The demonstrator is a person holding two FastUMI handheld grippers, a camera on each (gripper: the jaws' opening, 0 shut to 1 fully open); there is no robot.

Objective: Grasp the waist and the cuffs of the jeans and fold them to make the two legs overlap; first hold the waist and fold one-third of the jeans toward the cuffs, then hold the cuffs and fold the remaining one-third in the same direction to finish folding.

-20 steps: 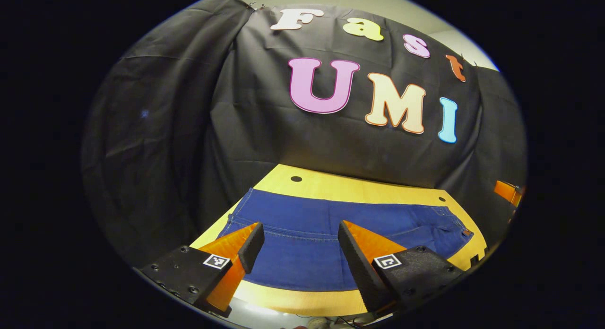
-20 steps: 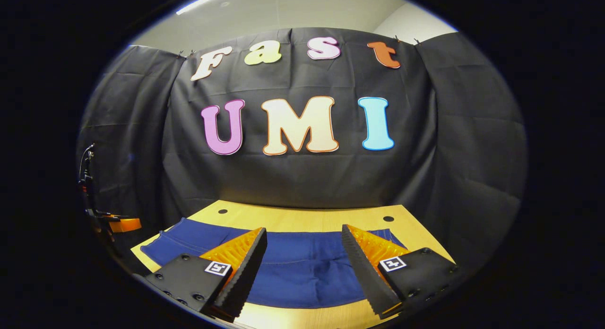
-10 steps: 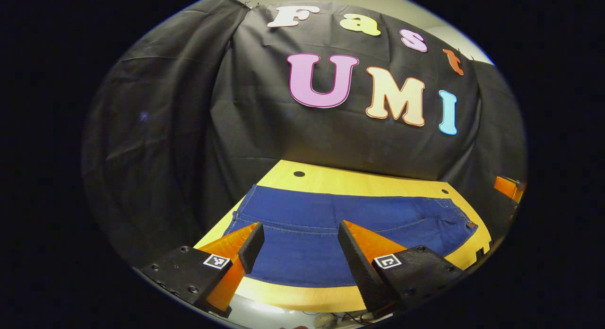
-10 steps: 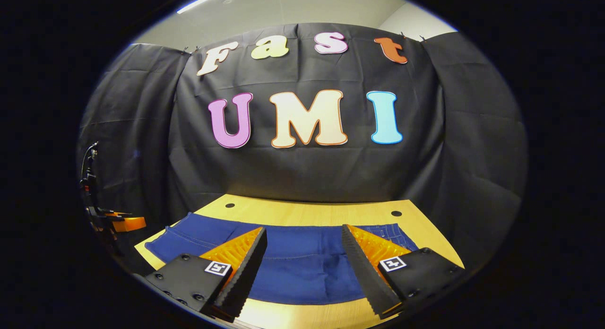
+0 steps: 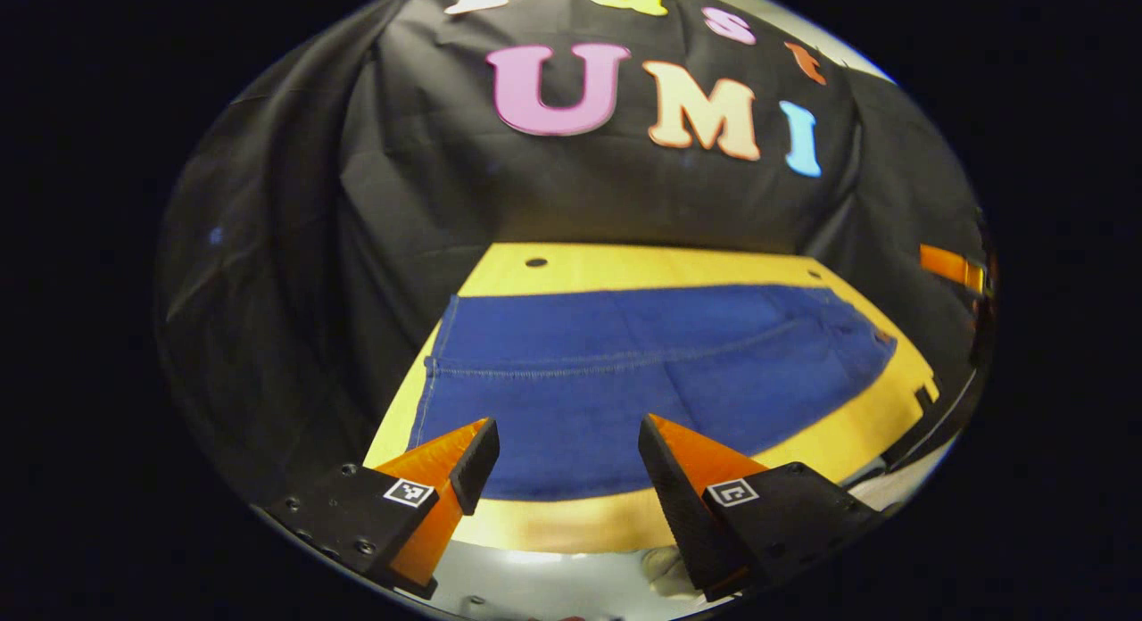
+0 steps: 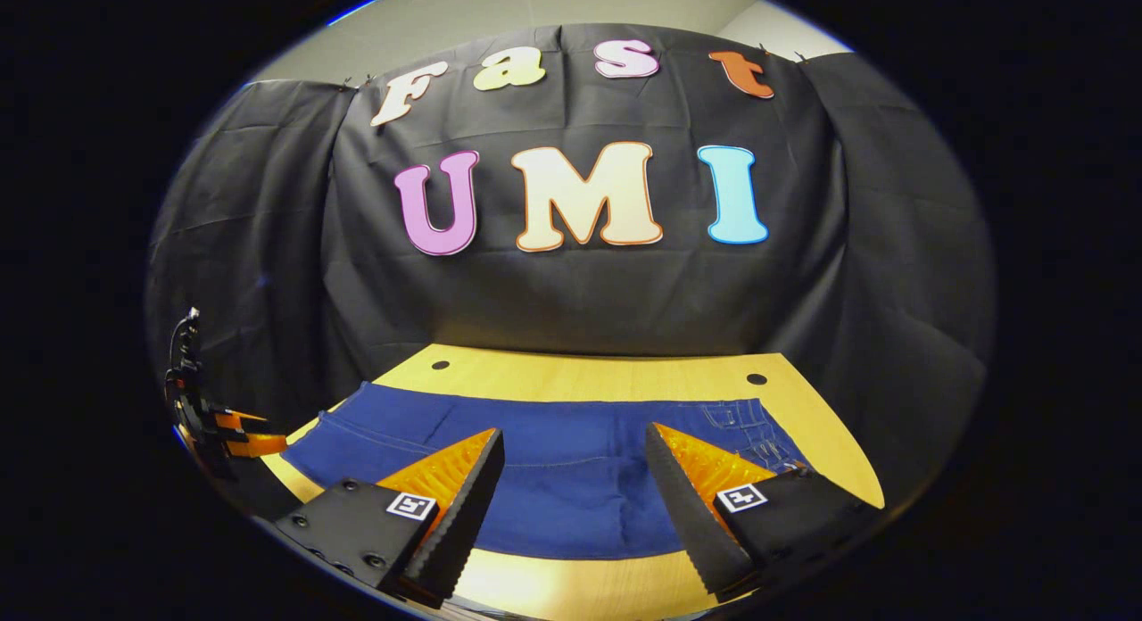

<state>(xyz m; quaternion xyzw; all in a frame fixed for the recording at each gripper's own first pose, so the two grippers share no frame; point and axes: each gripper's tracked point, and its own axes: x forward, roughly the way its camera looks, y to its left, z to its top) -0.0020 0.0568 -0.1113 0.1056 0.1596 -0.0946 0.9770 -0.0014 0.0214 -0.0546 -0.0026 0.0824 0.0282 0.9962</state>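
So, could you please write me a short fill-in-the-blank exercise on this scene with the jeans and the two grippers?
1. The jeans lie spread flat on a wooden ____.
2. The left gripper has its jaws ____, with nothing between them.
3. The right gripper hovers over the jeans and holds ____.
4. The jeans' cloth is ____ in colour.

Missing words: table; open; nothing; blue

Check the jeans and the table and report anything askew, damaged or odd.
Nothing stands out. The jeans lie flat and spread across the wooden table, smooth apart from their own seams. Left gripper and right gripper are open above the near edge, holding nothing.
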